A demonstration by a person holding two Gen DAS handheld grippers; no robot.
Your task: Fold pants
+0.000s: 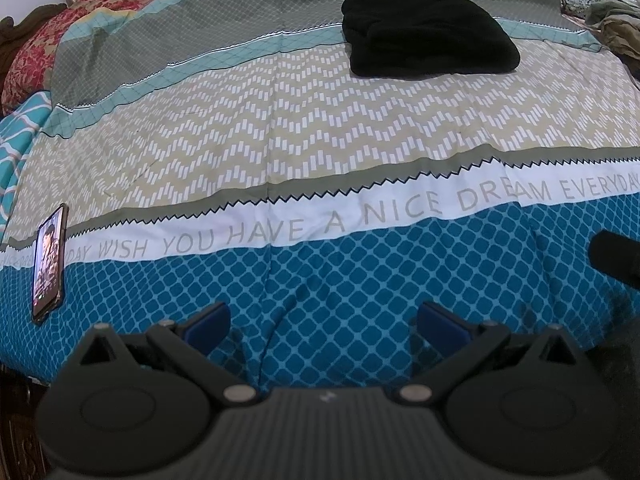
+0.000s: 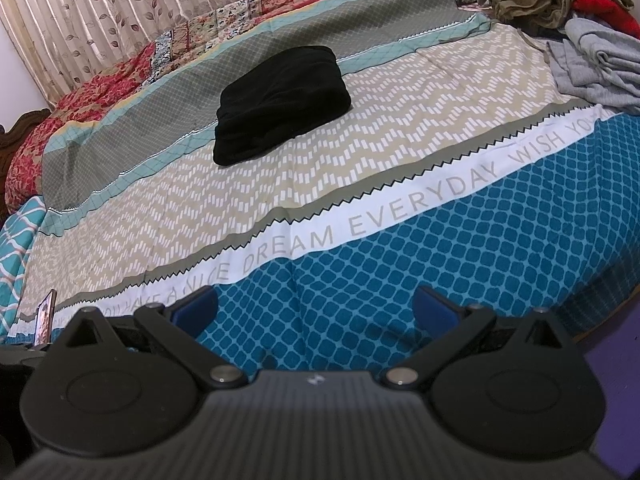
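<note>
Black pants (image 1: pixel 430 32) lie folded into a compact stack on the far part of the bed; they also show in the right wrist view (image 2: pixel 280 104). My left gripper (image 1: pixel 324 320) is open and empty, held over the blue patterned near edge of the bedspread (image 1: pixel 360 280), well short of the pants. My right gripper (image 2: pixel 316 308) is open and empty too, over the same blue band (image 2: pixel 400 260), far from the pants. A dark part of the right gripper (image 1: pixel 616 258) shows at the right edge of the left wrist view.
A phone (image 1: pixel 50 264) with a lit screen lies on the bed's left near edge, also in the right wrist view (image 2: pixel 45 320). A heap of unfolded clothes (image 2: pixel 568 20) sits at the far right corner. Floral pillows (image 1: pixel 36 52) and a curtain (image 2: pixel 100 12) lie beyond.
</note>
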